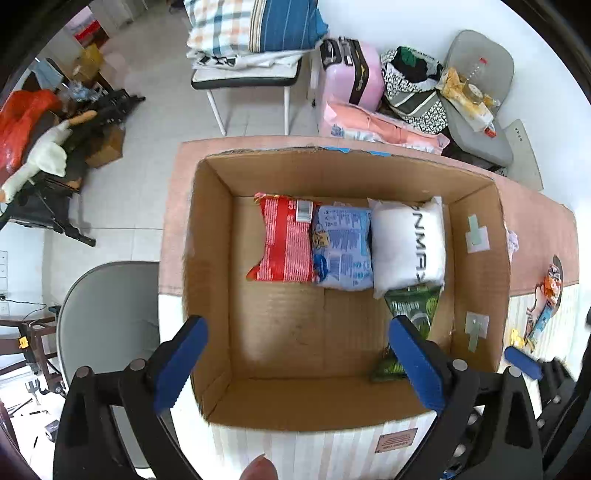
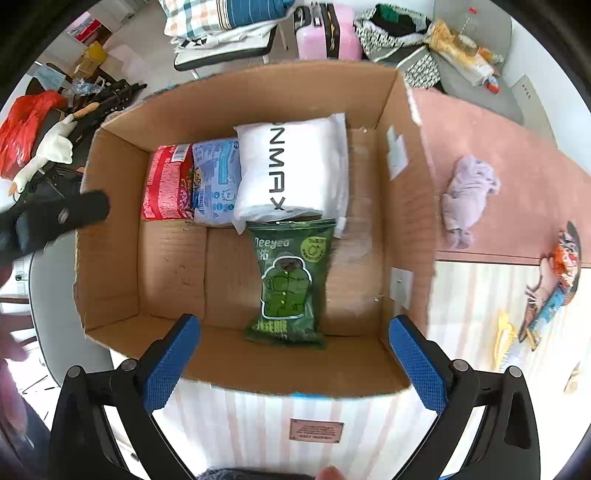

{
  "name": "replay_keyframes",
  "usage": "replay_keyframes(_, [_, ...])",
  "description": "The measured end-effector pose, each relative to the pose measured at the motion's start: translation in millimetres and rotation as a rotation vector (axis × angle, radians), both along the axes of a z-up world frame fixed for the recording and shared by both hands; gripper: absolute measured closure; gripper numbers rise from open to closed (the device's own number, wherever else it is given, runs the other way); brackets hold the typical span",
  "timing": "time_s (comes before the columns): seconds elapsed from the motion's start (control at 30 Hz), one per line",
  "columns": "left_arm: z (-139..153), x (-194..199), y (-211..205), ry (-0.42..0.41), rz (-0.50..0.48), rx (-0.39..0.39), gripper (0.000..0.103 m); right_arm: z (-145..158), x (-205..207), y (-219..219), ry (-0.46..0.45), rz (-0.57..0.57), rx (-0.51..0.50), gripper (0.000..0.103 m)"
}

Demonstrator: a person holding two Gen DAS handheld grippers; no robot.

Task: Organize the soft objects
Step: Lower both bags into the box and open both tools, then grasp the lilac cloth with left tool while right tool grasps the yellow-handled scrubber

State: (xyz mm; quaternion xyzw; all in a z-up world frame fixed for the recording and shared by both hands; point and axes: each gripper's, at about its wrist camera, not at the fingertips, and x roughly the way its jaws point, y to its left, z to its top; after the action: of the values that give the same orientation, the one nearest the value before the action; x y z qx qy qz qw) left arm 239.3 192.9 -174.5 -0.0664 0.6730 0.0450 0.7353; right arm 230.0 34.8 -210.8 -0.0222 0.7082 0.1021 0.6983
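Observation:
An open cardboard box (image 1: 207, 258) (image 2: 110, 288) stands on the table. Against its far wall lie a red packet (image 1: 286, 240) (image 2: 166, 184), a blue packet (image 1: 341, 247) (image 2: 216, 181) and a white pack with black letters (image 1: 408, 240) (image 2: 291, 166). A green packet (image 2: 288, 280) (image 1: 413, 306) lies in front of the white pack. My left gripper (image 1: 299, 362) is open and empty above the box's near edge. My right gripper (image 2: 291, 365) is open and empty above the near edge, just short of the green packet. A lilac cloth (image 2: 467, 195) lies on the table right of the box.
The table has a pink cloth (image 2: 498, 155) at the back and a striped one (image 2: 295, 413) in front. Small colourful items (image 2: 554, 280) lie at the right edge. A grey chair (image 1: 107, 321) stands left. A chair with folded bedding (image 1: 251, 33), a pink suitcase (image 1: 354, 70) and bags stand behind.

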Motion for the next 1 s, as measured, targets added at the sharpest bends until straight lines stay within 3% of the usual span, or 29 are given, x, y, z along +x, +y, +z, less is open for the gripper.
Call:
replay_keyframes(0.4, [36, -55, -33, -0.069, 0.016, 0.012, 0.002, 48, -37, -38, -0.086, 0.016, 0.065, 0.000])
replay_keyframes(0.6, [71, -52, -89, -0.153, -0.059, 0.067, 0.002, 74, -38, -90, -0.151, -0.068, 0.143, 0.000])
replay_keyframes(0.73, [90, -39, -143, -0.210, -0.139, 0.124, 0.002, 86, -35, -142, -0.172, -0.132, 0.137, 0.000])
replay_keyframes(0.83, [90, -30, -188, -0.223, -0.205, 0.154, 0.002, 82, -34, -194, -0.156, -0.172, 0.091, 0.000])
replay_keyframes(1.0, [49, -14, -257, -0.151, -0.286, 0.153, 0.002, 29, -34, -284, -0.041, -0.204, -0.050, 0.000])
